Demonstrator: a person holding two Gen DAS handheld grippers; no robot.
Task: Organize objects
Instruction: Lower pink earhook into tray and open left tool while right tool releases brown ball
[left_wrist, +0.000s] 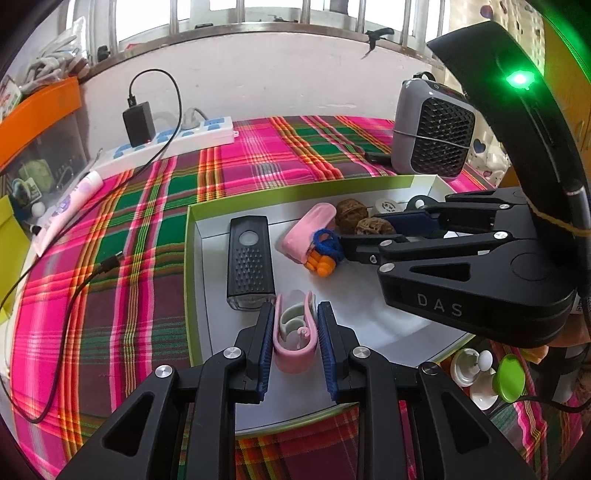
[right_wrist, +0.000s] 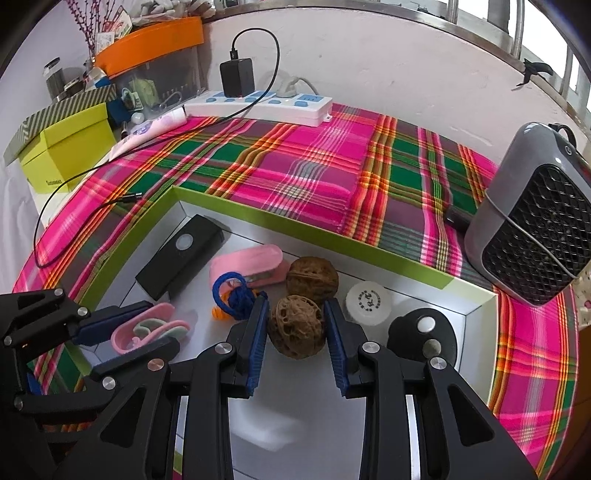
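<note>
The pink clip lies on the tray floor between the left gripper's fingers, whose blue pads sit against or just beside its sides; whether they truly pinch it I cannot tell. The near walnut sits between the right gripper's fingers, pads close on either flank, apparently not yet squeezed. Both look like grasps being set, so the next move probably calls for closing fully before lifting each piece. Beyond the right fingers lie a second walnut, a pink case, blue cord and a black lamp. Only the right view shows the white cap and black disc plainly; only the left shows the green knob outside the tray.
</note>
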